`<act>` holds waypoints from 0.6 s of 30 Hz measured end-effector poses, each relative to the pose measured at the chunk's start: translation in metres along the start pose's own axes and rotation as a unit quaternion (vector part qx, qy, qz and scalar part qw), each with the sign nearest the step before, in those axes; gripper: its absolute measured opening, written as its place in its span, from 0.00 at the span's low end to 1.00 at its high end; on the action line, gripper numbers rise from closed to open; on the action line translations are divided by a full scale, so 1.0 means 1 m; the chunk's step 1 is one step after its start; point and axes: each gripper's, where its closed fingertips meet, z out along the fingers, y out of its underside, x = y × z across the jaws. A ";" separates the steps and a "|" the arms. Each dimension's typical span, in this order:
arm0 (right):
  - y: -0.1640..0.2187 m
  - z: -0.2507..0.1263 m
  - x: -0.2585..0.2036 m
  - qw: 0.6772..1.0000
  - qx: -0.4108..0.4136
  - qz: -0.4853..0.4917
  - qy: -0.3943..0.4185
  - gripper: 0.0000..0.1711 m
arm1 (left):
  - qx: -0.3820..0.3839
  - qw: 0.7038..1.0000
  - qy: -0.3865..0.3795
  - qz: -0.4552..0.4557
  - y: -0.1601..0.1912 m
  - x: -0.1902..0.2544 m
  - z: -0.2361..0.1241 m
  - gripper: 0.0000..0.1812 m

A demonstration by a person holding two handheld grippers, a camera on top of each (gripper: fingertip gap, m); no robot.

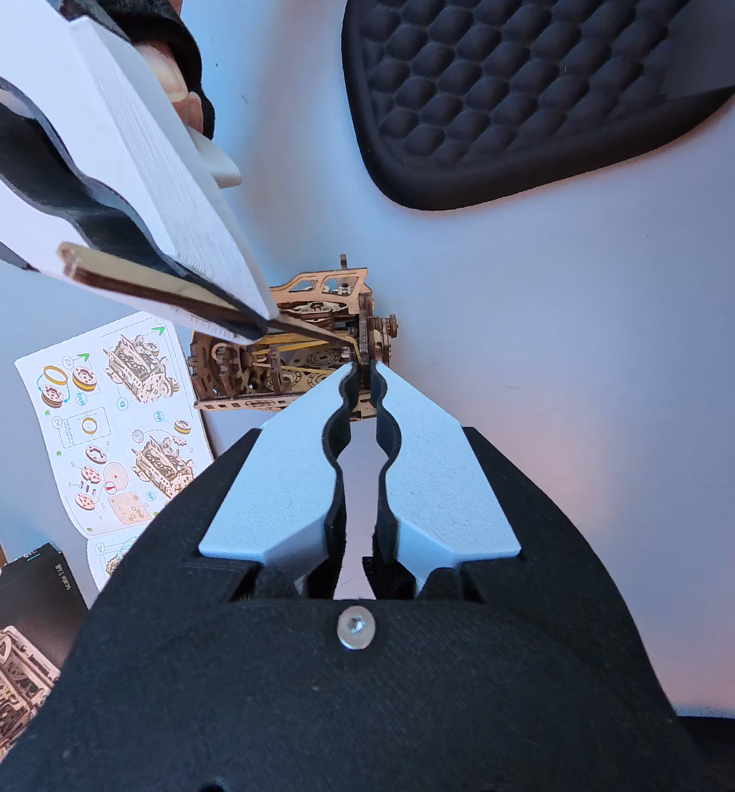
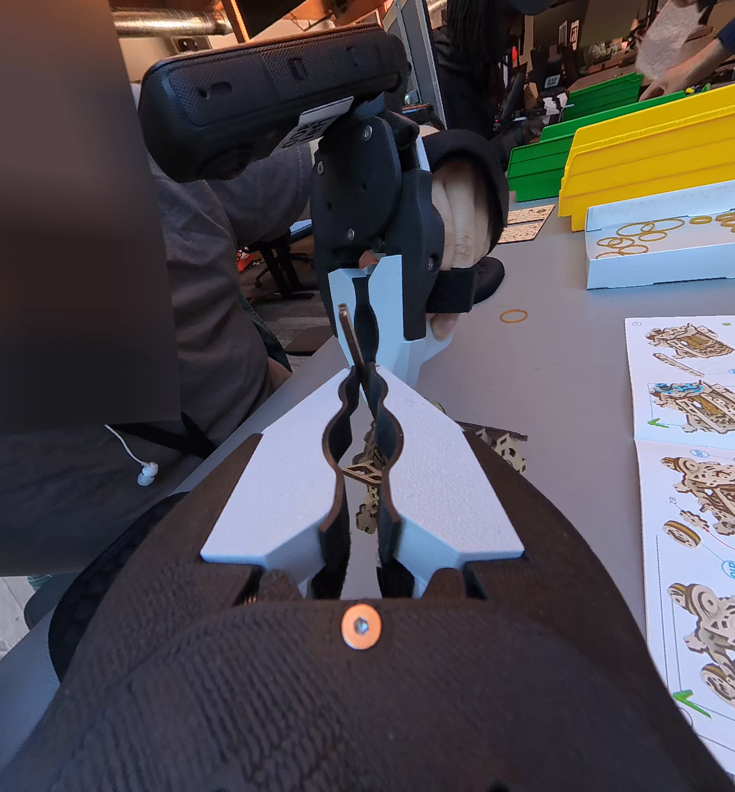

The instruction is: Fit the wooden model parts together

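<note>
Table (image 1: 528,343): grey and smooth. Both views show it under everything.
Black mat (image 1: 528,94): bumpy, like a honeycomb. It lies far past the left tongs, up and to their right. Only the left wrist view shows it.
Yellow bins (image 2: 657,141): stacked far off to the right of the right tongs, with green bins (image 2: 541,171) next to them. Only the right wrist view shows them.
Instruction sheet (image 1: 112,420): white paper with drawings, to the left of the left tongs. In the right wrist view more pages (image 2: 700,471) lie to the right of the right tongs.
White tray (image 2: 665,248): holds loose rubber bands (image 2: 640,235). One more band (image 2: 513,316) lies alone on the table. Only the right wrist view shows these.
Black box (image 1: 14,643): has a picture of the model on it, low and left of the left tongs.
Wooden model (image 1: 288,355): a small machine of gears and yellow bands, sitting on the table right at the tip of the left tongs. In the right wrist view it is mostly hidden under the right tongs.
Left tongs (image 1: 362,364): pinching an upright edge at the right end of the wooden model.
Right tongs (image 2: 363,370): pinching a flat wooden stick (image 1: 168,291). In the left wrist view they come in from the upper left, and the stick's far end pokes into the top of the model, just above the left tongs' tip.
Hand (image 2: 460,223): in a black wrap, holding the left tongs. Only the right wrist view shows it clearly.
</note>
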 end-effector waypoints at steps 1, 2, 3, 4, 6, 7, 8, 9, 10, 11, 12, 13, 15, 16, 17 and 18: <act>0.000 0.000 0.000 1.000 -0.001 -0.001 0.000 0.01 | 0.001 1.000 0.001 -0.003 0.000 0.000 0.000 0.01; 0.001 0.000 -0.001 1.000 -0.006 -0.001 0.000 0.01 | 0.001 1.000 0.003 -0.005 0.000 0.000 0.000 0.01; 0.003 0.000 -0.001 1.000 -0.013 -0.003 0.003 0.01 | 0.002 1.000 0.004 -0.007 0.000 0.000 0.000 0.01; 0.003 0.001 -0.001 1.000 -0.015 -0.004 0.004 0.01 | 0.003 1.000 0.004 -0.008 0.000 0.000 0.000 0.01; 0.004 0.001 0.000 1.000 -0.018 -0.004 0.008 0.01 | 0.003 1.000 0.004 -0.007 0.000 0.000 0.000 0.01; 0.004 0.001 0.000 1.000 -0.019 -0.005 0.008 0.01 | 0.003 1.000 0.003 -0.007 0.000 0.000 0.000 0.01; 0.004 0.000 0.000 1.000 -0.020 -0.007 0.011 0.01 | 0.002 1.000 0.002 -0.005 0.000 0.001 0.000 0.01; 0.005 0.000 0.000 1.000 -0.024 -0.009 0.014 0.01 | 0.002 1.000 0.002 -0.004 0.000 0.001 0.000 0.01; 0.005 -0.001 0.001 0.999 -0.026 -0.015 0.019 0.00 | 0.003 1.000 0.000 -0.003 0.000 0.001 0.000 0.01; 0.004 -0.002 0.002 0.999 -0.028 -0.024 0.026 0.00 | 0.004 1.000 -0.001 -0.002 0.000 0.000 0.000 0.01; 0.005 -0.002 0.001 0.999 -0.030 -0.034 0.030 0.00 | 0.004 1.000 -0.002 0.000 0.000 0.000 0.000 0.01; 0.005 -0.002 0.000 0.998 -0.032 -0.045 0.031 0.00 | 0.004 1.000 -0.002 0.002 0.000 0.001 0.000 0.01; 0.006 -0.001 -0.003 0.997 -0.033 -0.062 0.027 0.00 | 0.005 1.000 -0.002 0.003 0.000 0.001 0.000 0.01; 0.006 0.000 -0.006 0.997 -0.034 -0.066 0.020 0.00 | 0.006 1.000 -0.001 0.004 0.000 0.002 0.000 0.01; 0.007 0.002 -0.008 0.997 -0.034 -0.072 0.015 0.01 | 0.006 1.000 -0.002 0.003 0.000 0.001 0.000 0.01; 0.007 0.004 -0.010 0.996 -0.034 -0.085 0.015 0.01 | 0.006 1.000 0.001 0.000 0.000 0.001 0.000 0.01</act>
